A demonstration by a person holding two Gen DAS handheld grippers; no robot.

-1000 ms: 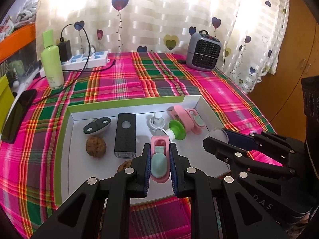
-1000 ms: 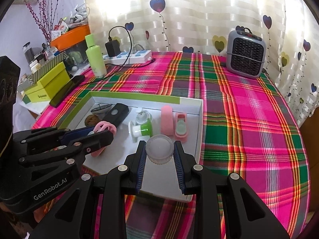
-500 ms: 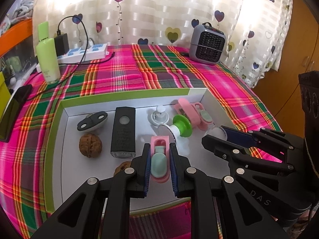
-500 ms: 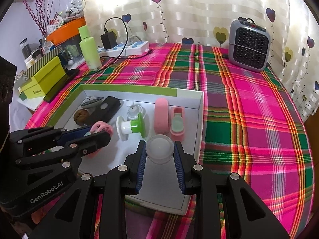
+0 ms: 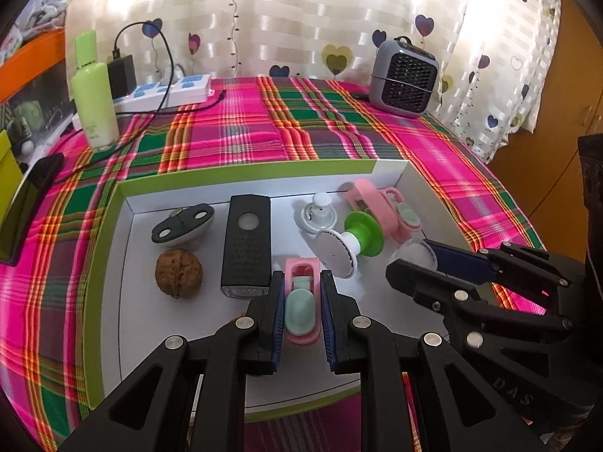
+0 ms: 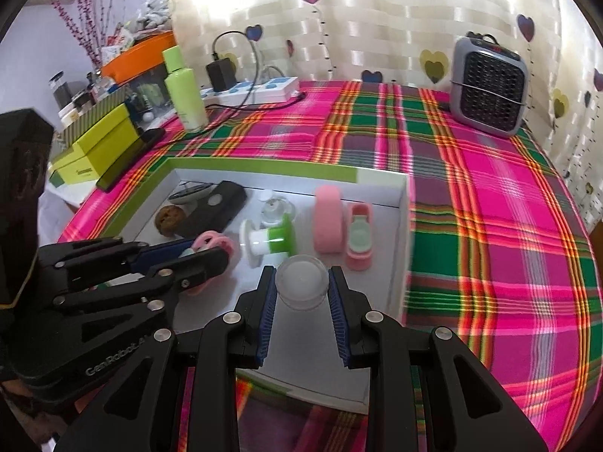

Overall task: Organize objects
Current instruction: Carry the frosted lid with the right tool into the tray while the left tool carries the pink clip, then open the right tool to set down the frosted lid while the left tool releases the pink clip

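Observation:
My left gripper (image 5: 301,277) is shut on a pink clip with a mint-green centre (image 5: 300,307), held above the near part of a white box with a green rim (image 5: 245,173). In the right wrist view, my right gripper (image 6: 300,270) is shut on a small clear round jar (image 6: 301,282) over the same box (image 6: 380,179), near its right wall. Each gripper also shows in the other's view: the right gripper (image 5: 409,256) at the right, the left gripper (image 6: 211,248) at the left with the pink clip.
Inside the box lie a walnut (image 5: 179,273), a black rectangular device (image 5: 247,245), a grey oval piece (image 5: 182,222), a white knob (image 5: 319,214), a green-and-white spool (image 5: 350,245) and another pink clip (image 5: 380,203). Behind stand a green bottle (image 5: 94,94), power strip (image 5: 169,92) and heater (image 5: 403,75).
Both grippers keep their hold and stay over the box; the views have shifted only slightly.

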